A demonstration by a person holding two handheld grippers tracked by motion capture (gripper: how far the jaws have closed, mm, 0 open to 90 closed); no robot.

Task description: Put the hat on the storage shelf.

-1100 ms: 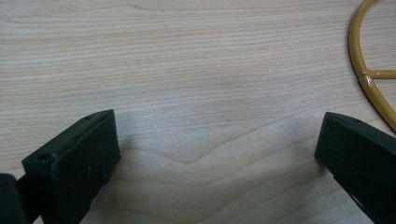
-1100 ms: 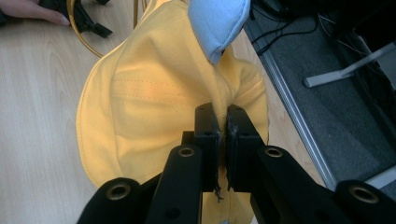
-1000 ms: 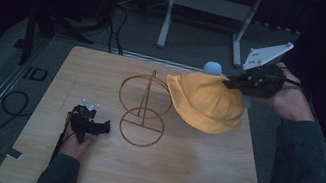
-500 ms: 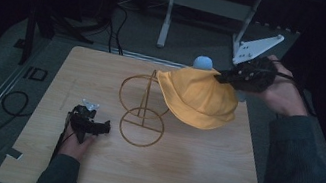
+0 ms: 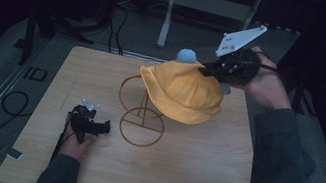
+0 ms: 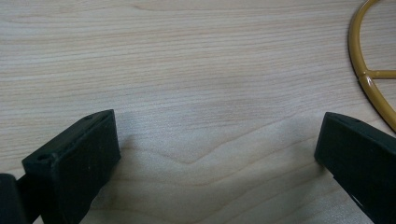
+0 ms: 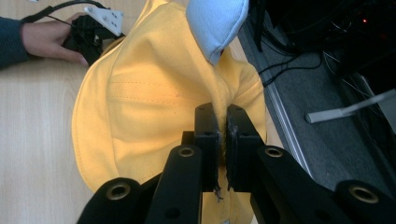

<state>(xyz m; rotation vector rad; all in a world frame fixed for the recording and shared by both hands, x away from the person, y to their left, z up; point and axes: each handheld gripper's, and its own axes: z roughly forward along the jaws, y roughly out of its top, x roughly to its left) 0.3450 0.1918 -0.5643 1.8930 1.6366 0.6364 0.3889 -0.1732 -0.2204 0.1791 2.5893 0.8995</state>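
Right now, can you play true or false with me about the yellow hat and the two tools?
1. The right tool is pinching the yellow hat. True.
2. The hat lies flat on the table. False: it is held up, over the wire stand.
3. The left tool holds the stand. False: its jaws are wide apart with bare wood between them.
4. The hat has a light blue pompom. True.

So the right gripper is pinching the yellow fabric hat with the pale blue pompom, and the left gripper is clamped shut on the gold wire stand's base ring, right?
Not quite. The left gripper is open: the left gripper view shows its jaws wide apart over bare wooden table, with the gold wire stand's base ring off to one side, ungripped. The rest holds: the right gripper is pinching the yellow fabric hat below its pale blue pompom.
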